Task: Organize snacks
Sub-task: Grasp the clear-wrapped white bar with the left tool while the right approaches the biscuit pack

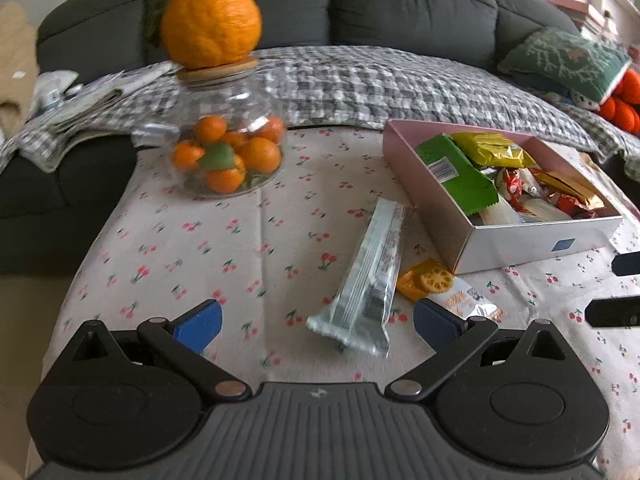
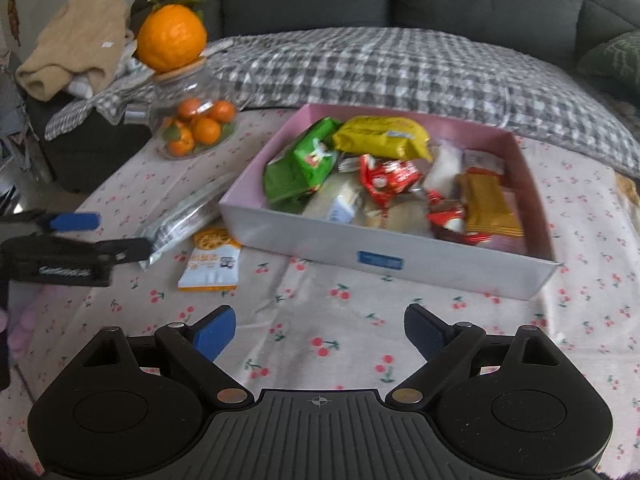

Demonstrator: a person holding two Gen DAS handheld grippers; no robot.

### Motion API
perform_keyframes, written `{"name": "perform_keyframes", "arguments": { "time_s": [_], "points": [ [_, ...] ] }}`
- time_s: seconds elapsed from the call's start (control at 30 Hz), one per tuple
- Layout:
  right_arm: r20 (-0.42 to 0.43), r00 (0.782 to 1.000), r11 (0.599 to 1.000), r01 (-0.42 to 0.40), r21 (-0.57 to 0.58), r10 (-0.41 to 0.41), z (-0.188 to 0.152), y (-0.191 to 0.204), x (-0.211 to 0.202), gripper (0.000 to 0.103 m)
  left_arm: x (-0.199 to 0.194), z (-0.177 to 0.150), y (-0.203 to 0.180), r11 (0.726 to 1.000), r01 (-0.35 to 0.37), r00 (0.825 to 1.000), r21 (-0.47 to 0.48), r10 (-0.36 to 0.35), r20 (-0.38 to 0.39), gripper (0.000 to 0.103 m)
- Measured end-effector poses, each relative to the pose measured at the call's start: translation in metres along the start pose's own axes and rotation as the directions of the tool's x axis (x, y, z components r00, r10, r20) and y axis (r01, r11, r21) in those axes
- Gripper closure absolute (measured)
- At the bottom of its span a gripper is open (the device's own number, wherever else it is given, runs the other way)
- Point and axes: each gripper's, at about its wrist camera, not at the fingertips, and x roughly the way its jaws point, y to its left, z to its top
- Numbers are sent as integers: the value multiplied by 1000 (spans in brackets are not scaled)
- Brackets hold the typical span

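A pink box (image 1: 520,240) (image 2: 400,258) on the cherry-print tablecloth holds several snack packets, green (image 2: 304,164), yellow (image 2: 380,136), red (image 2: 386,178) and gold (image 2: 486,206). A long silver packet (image 1: 370,276) (image 2: 184,214) lies on the cloth left of the box. A small orange packet (image 1: 436,284) (image 2: 212,260) lies beside it. My left gripper (image 1: 318,322) is open and empty, its fingers either side of the silver packet's near end; it also shows in the right wrist view (image 2: 108,236). My right gripper (image 2: 320,330) is open and empty, in front of the box.
A glass jar (image 1: 228,148) (image 2: 192,124) of small oranges stands at the table's far left, with a large orange (image 1: 210,20) (image 2: 172,38) on its lid. A dark sofa (image 1: 400,4) with a checked blanket (image 1: 380,84) lies behind the table.
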Motion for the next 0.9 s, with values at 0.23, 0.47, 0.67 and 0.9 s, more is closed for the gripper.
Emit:
{"name": "perform_keyframes", "arguments": {
  "time_s": [0.23,0.47,0.67,0.9],
  "points": [
    [-36,999,1000,-21,-4,21,3,17,20,10,24,15,-1,998,56,997,-34,-58,-55,25],
    [-66,998,999,-25,-29,23,6,38,42,10,33,18,-5,993,95,990,-67,-102,-94,67],
    [-67,997,998,-27,-57,23,13,54,57,10,28,18,0,994,75,991,-74,-82,-104,73],
    [-53,998,998,-28,-65,24,24,67,70,10,18,11,21,991,40,991,-128,-56,-125,74]
  ]
}}
